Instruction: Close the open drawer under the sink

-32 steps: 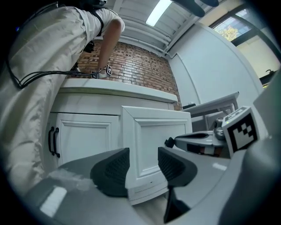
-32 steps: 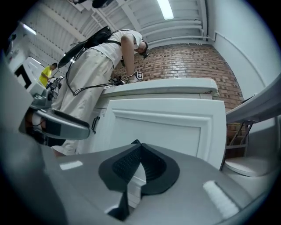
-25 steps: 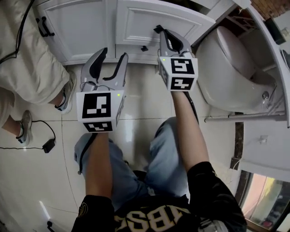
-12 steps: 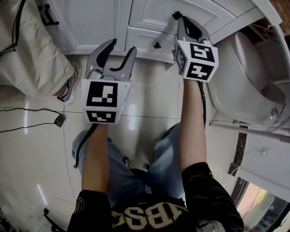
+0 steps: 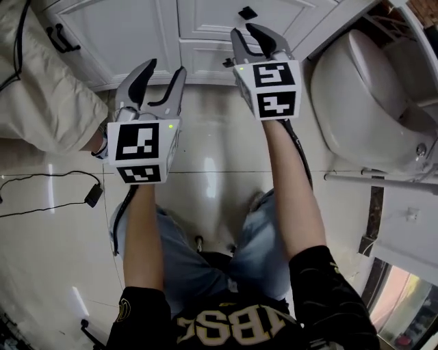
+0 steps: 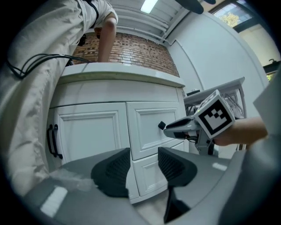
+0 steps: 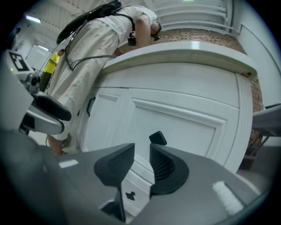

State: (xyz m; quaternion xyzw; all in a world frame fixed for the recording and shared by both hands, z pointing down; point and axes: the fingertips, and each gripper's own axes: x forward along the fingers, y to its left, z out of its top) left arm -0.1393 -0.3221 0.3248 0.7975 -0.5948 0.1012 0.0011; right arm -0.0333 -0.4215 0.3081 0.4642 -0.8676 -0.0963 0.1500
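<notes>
The white vanity cabinet (image 5: 137, 34) has two drawers on its right side. The upper drawer (image 7: 184, 127) carries a black knob (image 7: 158, 138), and its front looks flush with the cabinet in the left gripper view. The lower drawer (image 7: 131, 184) has a knob (image 7: 130, 195) of its own. My right gripper (image 5: 245, 30) hovers just short of the upper knob (image 5: 247, 12); its jaws are opening, with a narrow gap and nothing between them. To its left, my left gripper (image 5: 166, 68) stands open and empty, away from the cabinet and above the floor.
A person in beige clothing (image 5: 41, 89) stands at the cabinet's left door, which has a black handle (image 5: 58, 37). A toilet (image 5: 363, 96) sits close on the right. A cable with an adapter (image 5: 92, 195) lies on the glossy tiled floor.
My right gripper has drawn back from the drawer knob, and its jaws have parted a little. The left gripper has hardly shifted.
</notes>
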